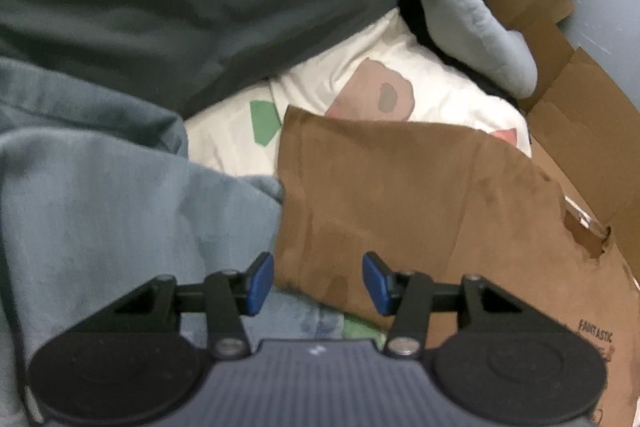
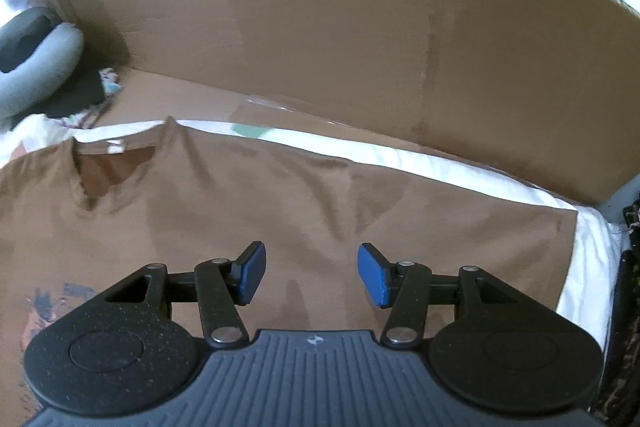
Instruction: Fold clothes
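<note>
The brown T-shirt (image 2: 256, 211) is lying flat on the white sheet (image 2: 480, 175), in front of the cardboard box (image 2: 320, 27). The right gripper (image 2: 312, 275) is hovering over the shirt, jaws apart and holding nothing. The left gripper (image 1: 318, 283) is hanging at the shirt's edge, beside a light blue garment (image 1: 120, 203), jaws likewise parted and empty.

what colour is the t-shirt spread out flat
Brown t-shirt, with a small print low on its front; clearest in the right wrist view.
</note>
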Demonstrator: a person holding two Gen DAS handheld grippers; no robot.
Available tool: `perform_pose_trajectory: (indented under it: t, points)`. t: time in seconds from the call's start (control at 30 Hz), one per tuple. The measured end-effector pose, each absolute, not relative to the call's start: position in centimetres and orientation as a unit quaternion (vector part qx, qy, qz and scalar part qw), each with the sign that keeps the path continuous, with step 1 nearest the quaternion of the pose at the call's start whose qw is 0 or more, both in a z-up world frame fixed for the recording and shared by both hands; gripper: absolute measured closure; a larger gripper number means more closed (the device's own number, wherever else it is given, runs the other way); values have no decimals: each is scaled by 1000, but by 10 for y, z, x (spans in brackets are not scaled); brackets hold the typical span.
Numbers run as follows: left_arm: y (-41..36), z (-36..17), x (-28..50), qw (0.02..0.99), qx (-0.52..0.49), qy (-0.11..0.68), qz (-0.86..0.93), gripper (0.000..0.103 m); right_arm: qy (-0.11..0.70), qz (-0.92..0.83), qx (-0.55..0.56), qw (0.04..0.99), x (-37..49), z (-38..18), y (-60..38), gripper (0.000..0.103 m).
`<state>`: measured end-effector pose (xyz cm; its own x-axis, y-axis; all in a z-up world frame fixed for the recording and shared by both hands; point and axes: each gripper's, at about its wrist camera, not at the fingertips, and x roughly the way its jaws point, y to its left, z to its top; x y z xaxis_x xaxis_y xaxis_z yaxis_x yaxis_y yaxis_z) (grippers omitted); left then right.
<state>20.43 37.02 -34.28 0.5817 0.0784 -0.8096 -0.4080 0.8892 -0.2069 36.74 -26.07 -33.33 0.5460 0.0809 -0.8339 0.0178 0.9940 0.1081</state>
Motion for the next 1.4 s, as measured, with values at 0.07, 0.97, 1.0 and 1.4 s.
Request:
perform_pose_trajectory:
  t: [0.07,0.97,1.0,1.4]
  points:
    - [373,-351,202,865,-195,437,149,52,472,29,44,880,365,-328,-252,44]
    - [378,-389,193,873,-257,380,165,63,469,76,-13,880,354,-300,-192,44]
    - [381,-388,191,870,-277,374,163,65,470,81,-13,879,355,-299,-189,44]
    - [404,-391,173,851,-428,293,88,76,481,198,-48,853,368,-286,-107,44]
